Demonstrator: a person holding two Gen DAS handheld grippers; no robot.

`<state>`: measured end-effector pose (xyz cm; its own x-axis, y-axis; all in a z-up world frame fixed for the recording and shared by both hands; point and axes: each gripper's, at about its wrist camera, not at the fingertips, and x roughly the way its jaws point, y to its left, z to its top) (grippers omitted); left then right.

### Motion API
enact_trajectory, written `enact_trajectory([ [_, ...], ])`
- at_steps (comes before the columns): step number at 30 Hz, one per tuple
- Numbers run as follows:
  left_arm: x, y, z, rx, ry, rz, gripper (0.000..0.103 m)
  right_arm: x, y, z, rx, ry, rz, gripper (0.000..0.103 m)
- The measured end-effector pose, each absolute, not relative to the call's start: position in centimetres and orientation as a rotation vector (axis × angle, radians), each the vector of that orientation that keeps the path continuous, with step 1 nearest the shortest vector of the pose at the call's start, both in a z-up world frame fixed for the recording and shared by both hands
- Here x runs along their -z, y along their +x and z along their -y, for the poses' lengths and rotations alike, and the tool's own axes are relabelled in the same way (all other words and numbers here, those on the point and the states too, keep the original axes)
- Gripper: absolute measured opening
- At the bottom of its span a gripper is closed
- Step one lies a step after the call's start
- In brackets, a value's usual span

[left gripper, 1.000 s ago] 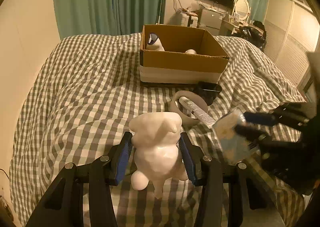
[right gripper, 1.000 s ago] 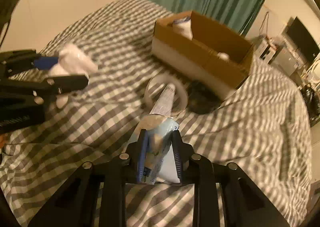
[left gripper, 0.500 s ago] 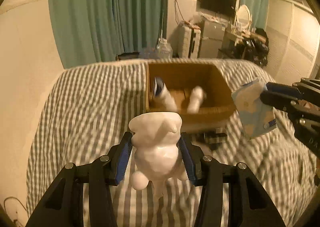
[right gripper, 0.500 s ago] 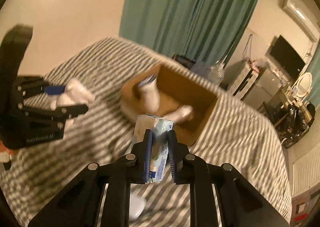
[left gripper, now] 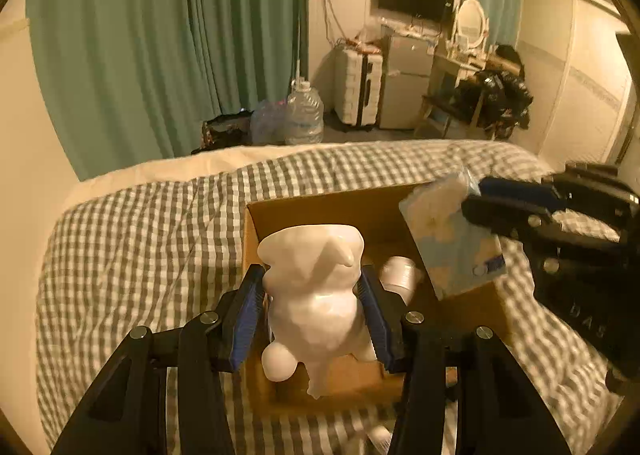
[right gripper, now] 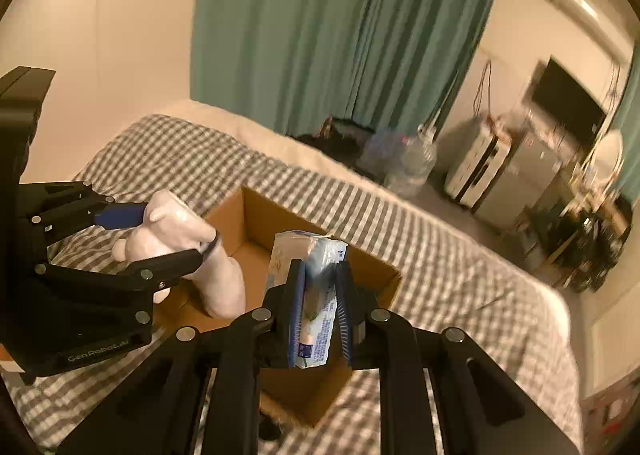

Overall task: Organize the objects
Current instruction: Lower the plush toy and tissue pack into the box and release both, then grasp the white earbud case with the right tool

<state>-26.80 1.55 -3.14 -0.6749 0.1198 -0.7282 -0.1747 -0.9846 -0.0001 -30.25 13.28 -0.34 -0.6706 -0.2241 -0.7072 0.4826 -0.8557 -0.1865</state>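
Observation:
My left gripper (left gripper: 312,287) is shut on a white animal figurine (left gripper: 316,295) and holds it over the near left part of an open cardboard box (left gripper: 280,215) on the checked bed. My right gripper (right gripper: 320,295) is shut on a pale blue tissue pack (right gripper: 316,287) and holds it above the same box (right gripper: 372,279). In the right wrist view the left gripper (right gripper: 160,235) with the figurine (right gripper: 176,227) is at the left. In the left wrist view the right gripper (left gripper: 476,199) holds the pack (left gripper: 452,239) over the box's right side. A white object (left gripper: 400,275) lies inside the box.
The grey checked bedspread (left gripper: 140,235) surrounds the box. Beyond the bed stand teal curtains (left gripper: 180,35), a water jug (left gripper: 304,115), a white suitcase (left gripper: 360,87), a small fridge (left gripper: 404,87) and a dressing table with mirror (left gripper: 472,23).
Both grippers have risen and moved forward from above the bedspread to above the cardboard box, each keeping its object. The box now lies directly under both.

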Motion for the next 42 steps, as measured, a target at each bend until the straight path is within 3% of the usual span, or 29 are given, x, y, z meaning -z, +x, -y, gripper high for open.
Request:
enact_trajectory([
  [6,6.6,-30.3,-1.9,-2.699,-1.226,-0.123,0.049,6.1,-34.7,-13.4,2.437,1.094,-0.481,0.015],
  [12,7.8,-31.4,-3.1,-2.664,-1.217,-0.18,0.051,7.7,-35.1,-14.2,2.391,1.114,-0.414,0.015],
  [13,7.8,-31.3,-3.1,-2.665,-1.212,-0.181,0.056,7.5,-35.0,-14.3,2.392,1.104,-0.415,0.015],
  [15,7.5,-31.0,-3.2,-2.67,-1.203,-0.179,0.075,6.8,-34.4,-14.9,2.398,1.08,-0.397,0.016],
  [16,7.3,-30.6,-3.1,-2.676,-1.19,-0.173,0.084,6.3,-34.0,-15.3,2.412,1.068,-0.388,0.025],
  [17,7.0,-30.1,-3.0,-2.673,-1.18,-0.169,0.087,5.8,-33.6,-15.6,2.428,1.059,-0.384,0.037],
  [19,6.2,-29.0,-3.1,-2.663,-1.166,-0.172,0.088,4.6,-32.6,-16.2,2.454,1.044,-0.38,0.052],
  [22,4.9,-27.3,-3.0,-2.677,-1.161,-0.182,0.088,3.1,-30.9,-17.3,2.477,1.032,-0.377,0.054],
  [25,2.9,-24.7,-2.6,-2.698,-1.134,-0.201,0.088,1.1,-28.7,-18.5,2.492,1.023,-0.387,0.065],
  [29,0.2,-21.7,-2.2,-2.743,-1.09,-0.208,0.096,-1.6,-25.6,-19.7,2.532,0.989,-0.387,0.072],
  [35,-2.4,-16.7,-0.6,-2.82,-1.091,-0.207,0.1,-5.7,-20.0,-20.6,2.56,0.929,-0.373,0.081],
  [42,-2.9,-10.5,1.3,-2.882,-1.13,-0.183,0.101,-4.9,-13.7,-20.3,2.549,0.931,-0.427,0.081],
])
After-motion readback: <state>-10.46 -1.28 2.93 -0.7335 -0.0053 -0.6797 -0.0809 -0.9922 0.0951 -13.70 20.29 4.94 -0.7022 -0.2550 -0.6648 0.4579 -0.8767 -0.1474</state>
